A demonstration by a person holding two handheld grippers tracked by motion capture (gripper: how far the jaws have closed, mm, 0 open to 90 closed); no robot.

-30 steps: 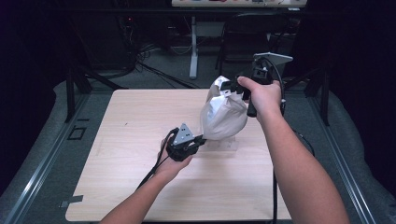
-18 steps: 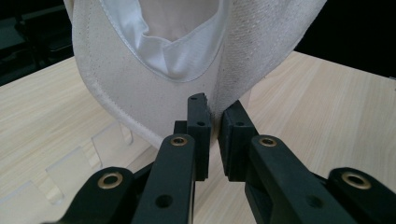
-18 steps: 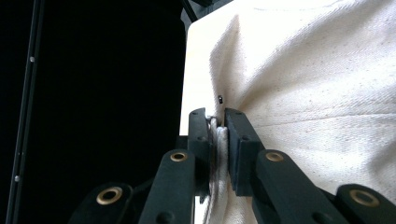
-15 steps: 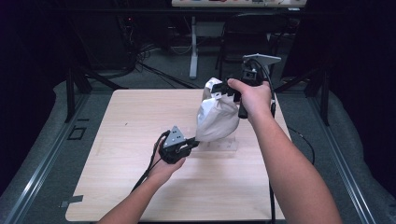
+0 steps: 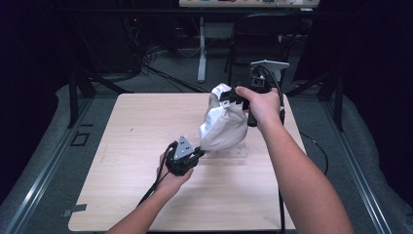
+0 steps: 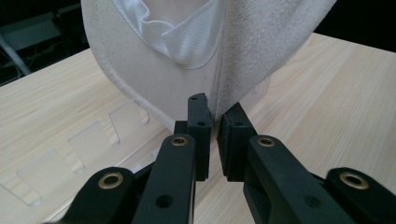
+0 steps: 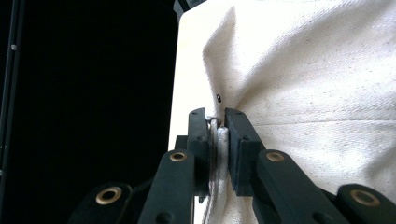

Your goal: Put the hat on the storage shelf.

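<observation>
Jaws of the right gripper (image 7: 216, 122) were clamped on a bunched fold at the top of the white cloth bag (image 5: 223, 126), held up above the wooden table (image 5: 122, 146) by a raised right hand (image 5: 263, 105). The left gripper (image 6: 214, 114), low beside the bag's bottom, pinched its lower edge. A clear plastic stand (image 6: 84, 140) lay on the table under the bag.
</observation>
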